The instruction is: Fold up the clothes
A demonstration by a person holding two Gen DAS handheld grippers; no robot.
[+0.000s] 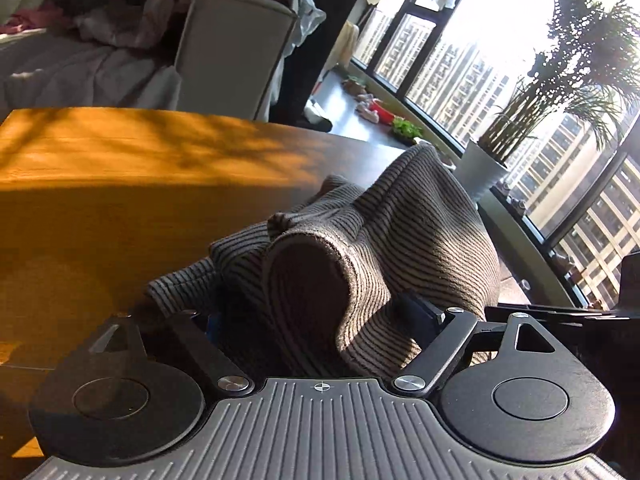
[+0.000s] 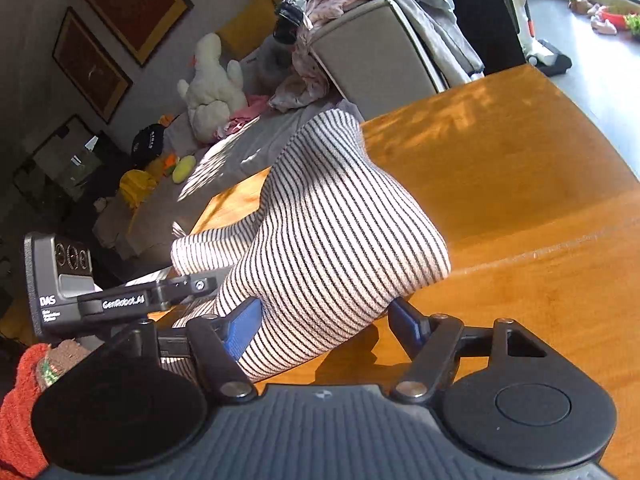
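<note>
A striped knit garment (image 1: 400,232) with thin dark stripes is bunched up above the wooden table (image 1: 120,184). My left gripper (image 1: 316,320) is shut on a fold of it, and the cloth drapes over and hides the fingertips. In the right wrist view the same striped garment (image 2: 340,232) hangs in a rounded bundle over the table (image 2: 520,200). My right gripper (image 2: 324,320) is shut on its lower edge between the blue pads (image 2: 244,324). The left gripper's body (image 2: 80,288) shows at the left of that view, close beside mine.
A grey sofa arm (image 1: 232,52) piled with clothes stands beyond the table. A white plush toy (image 2: 212,84) sits on the sofa. A potted palm (image 1: 520,120) stands by the tall windows on the right. The table's far edge curves near the floor.
</note>
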